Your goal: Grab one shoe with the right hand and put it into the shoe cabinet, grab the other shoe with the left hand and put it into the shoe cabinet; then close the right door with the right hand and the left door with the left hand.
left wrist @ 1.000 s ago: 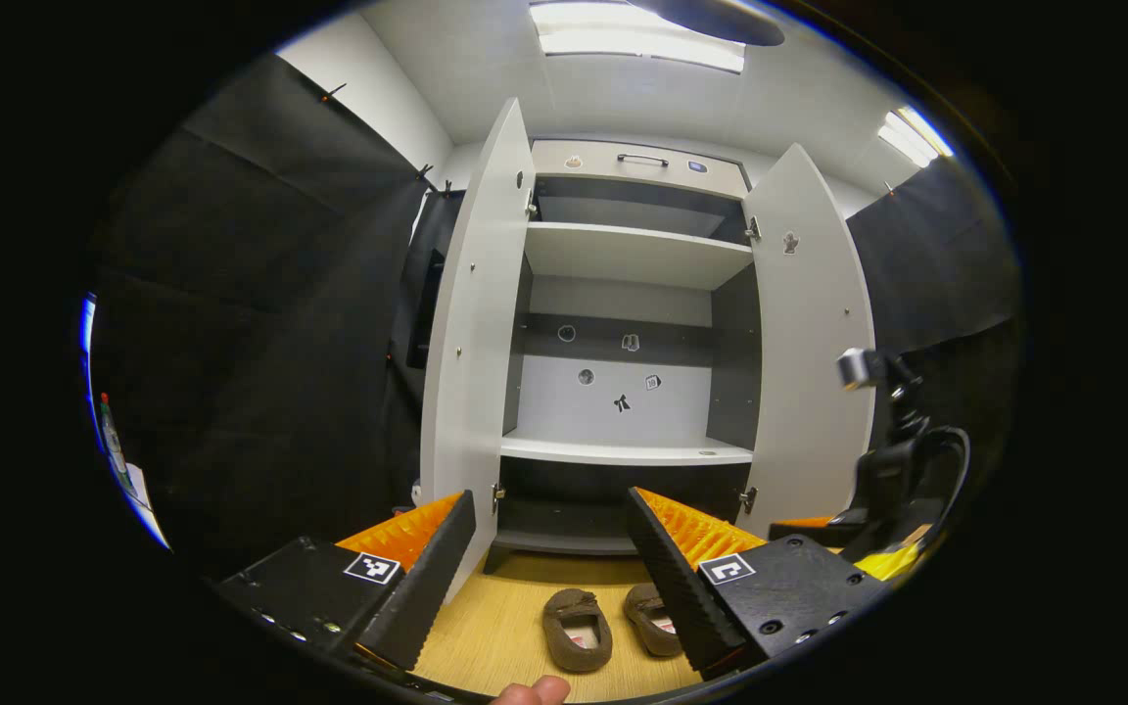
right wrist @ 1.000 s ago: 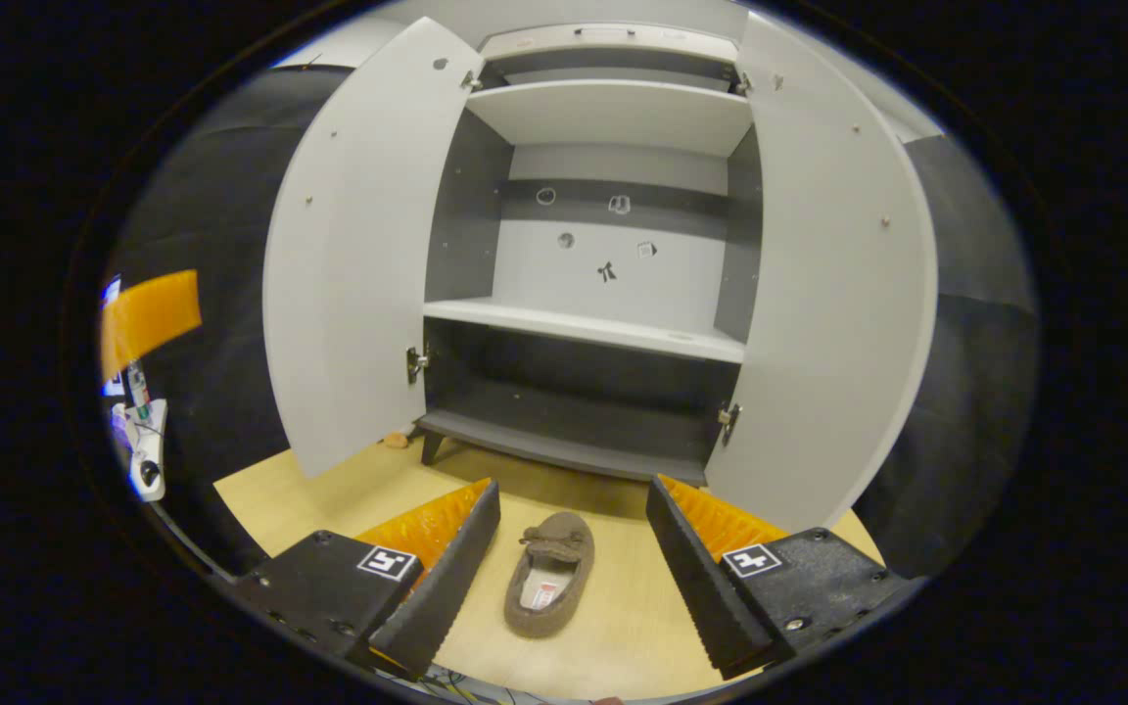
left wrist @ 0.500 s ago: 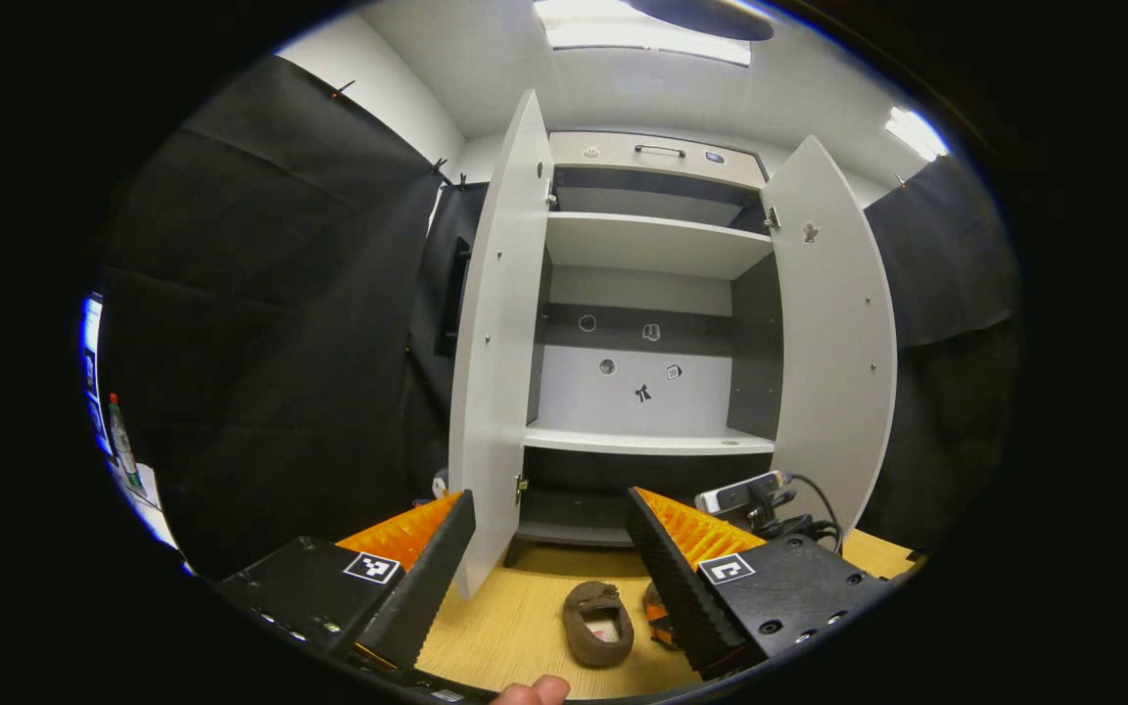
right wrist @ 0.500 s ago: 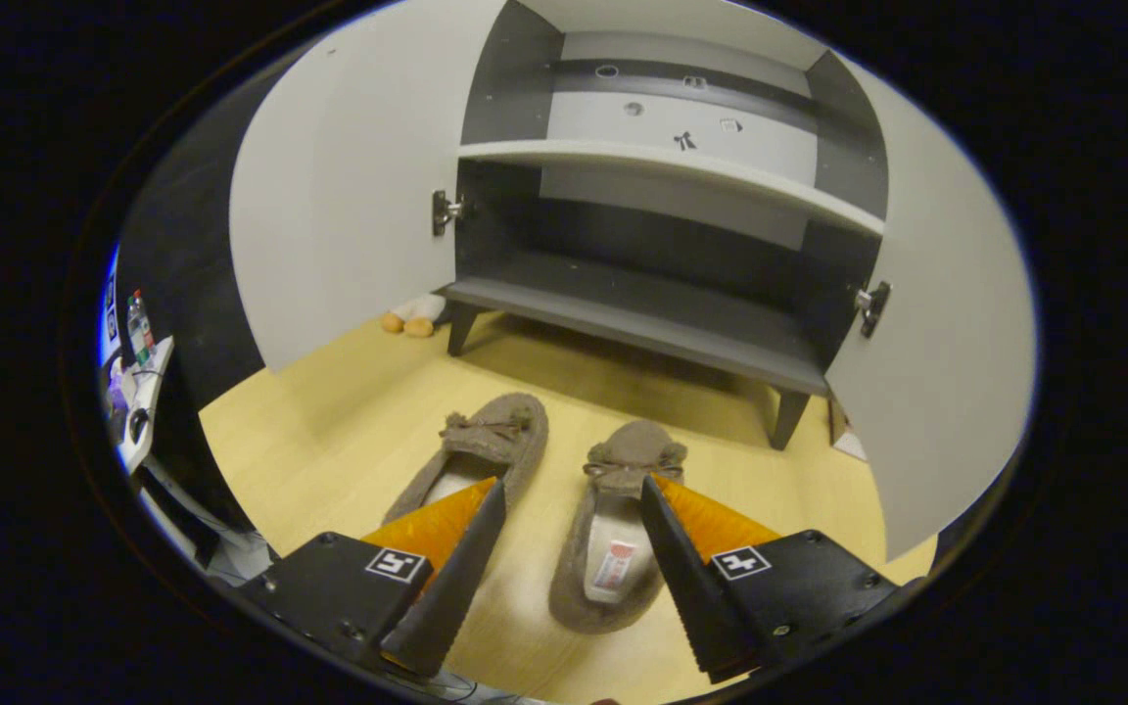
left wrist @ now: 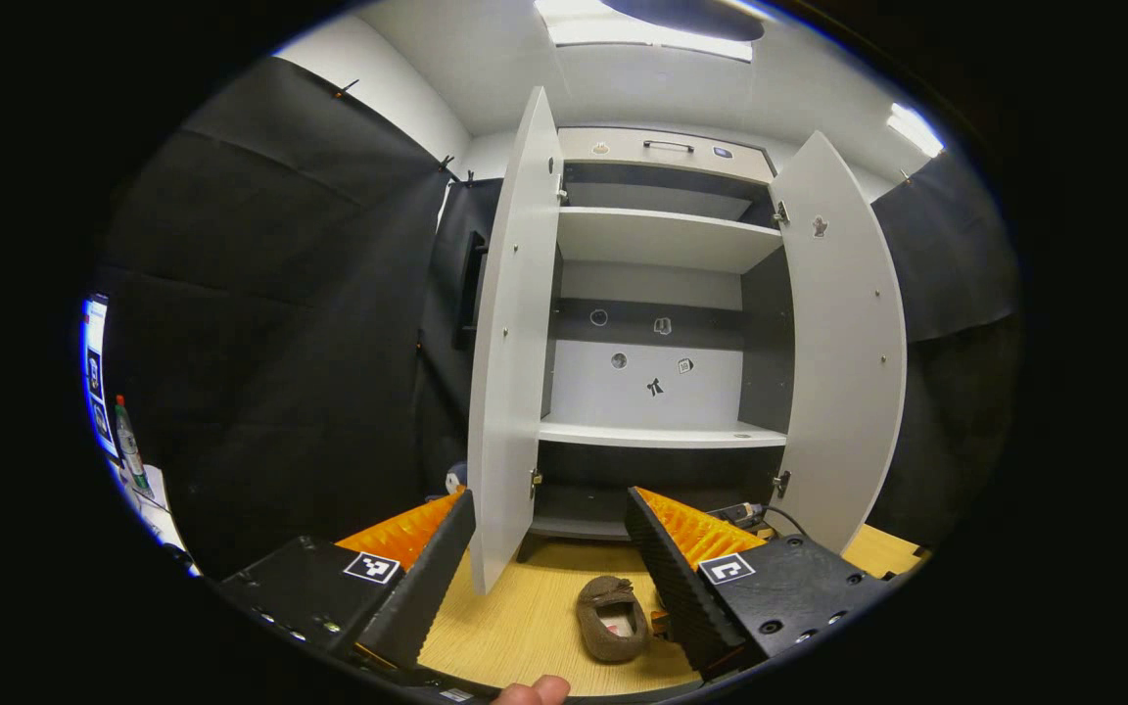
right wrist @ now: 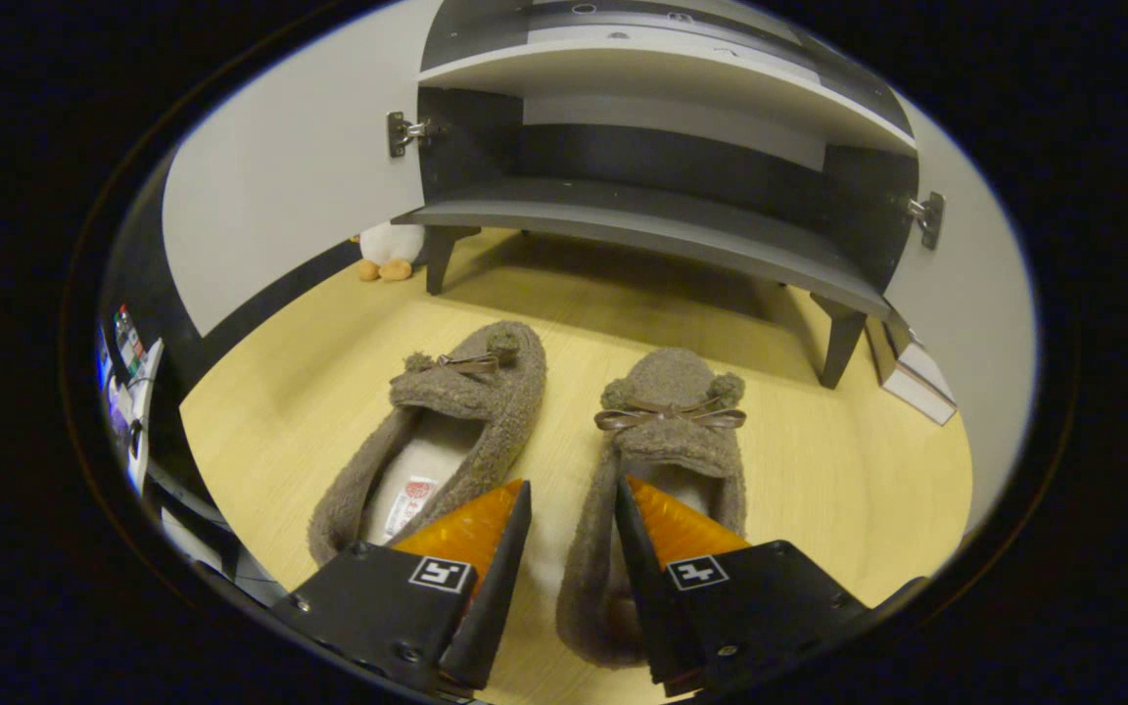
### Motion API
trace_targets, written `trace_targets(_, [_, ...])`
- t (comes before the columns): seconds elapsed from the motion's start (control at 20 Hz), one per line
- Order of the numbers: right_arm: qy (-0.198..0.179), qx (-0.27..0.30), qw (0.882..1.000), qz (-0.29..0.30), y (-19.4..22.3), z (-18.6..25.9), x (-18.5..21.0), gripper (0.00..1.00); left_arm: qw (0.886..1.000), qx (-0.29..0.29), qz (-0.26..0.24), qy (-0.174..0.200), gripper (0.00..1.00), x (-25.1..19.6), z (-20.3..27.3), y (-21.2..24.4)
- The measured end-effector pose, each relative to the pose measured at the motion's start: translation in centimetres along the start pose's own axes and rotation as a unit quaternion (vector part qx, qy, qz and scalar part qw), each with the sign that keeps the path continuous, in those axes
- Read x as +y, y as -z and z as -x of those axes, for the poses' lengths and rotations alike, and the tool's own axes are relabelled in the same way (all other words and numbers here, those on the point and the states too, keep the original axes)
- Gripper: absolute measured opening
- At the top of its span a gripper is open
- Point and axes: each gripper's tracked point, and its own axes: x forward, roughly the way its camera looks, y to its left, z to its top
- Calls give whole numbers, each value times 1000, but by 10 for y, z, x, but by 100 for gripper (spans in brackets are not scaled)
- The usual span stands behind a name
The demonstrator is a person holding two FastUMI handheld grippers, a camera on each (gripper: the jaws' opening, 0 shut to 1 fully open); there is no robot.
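Right gripper down at the right-hand shoe, left gripper idle – both shoes on the floor.
My right gripper (right wrist: 569, 485) has its fingers close together astride the near inner side wall of the right-hand shoe (right wrist: 672, 392), one finger inside the opening and one in the gap beside the left-hand shoe (right wrist: 446, 431); I cannot tell if they are pinching it. My left gripper (left wrist: 549, 494) is held higher with its fingers wide apart and nothing between them, facing the shoe cabinet (left wrist: 662, 431). Both shoes lie side by side on the wood floor (right wrist: 329, 392), toes toward the cabinet's bottom shelf (right wrist: 642, 230) – just in front of it. Left door (left wrist: 515, 343) and right door (left wrist: 843, 343) stand open.
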Motion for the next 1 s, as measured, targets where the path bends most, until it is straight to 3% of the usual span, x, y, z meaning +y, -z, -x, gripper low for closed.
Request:
trace_targets(0.2, [25, -10, 1000, 7, 1, -7, -6, 47, 1000, 1, -4, 0, 95, 2, -2, 1])
trace_targets(0.35, [35, -23, 999, 22, 2, -9, -12, 31, 1000, 3, -1, 2, 95, 2, -3, 3])
trace_targets(0.5, [35, -32, 999, 0, -1, -8, -16, 15, 1000, 4, -1, 2, 95, 2, -4, 2])
trace_targets(0.65, [38, -79, 996, -20, -9, -3, -22, 6, 1000, 5, 3, 7, 95, 0, -4, 4])
trace_targets(1.0, [46, -168, 985, -15, -46, 55, -42, 5, 1000, 6, -7, 24, 95, -13, -2, 5])
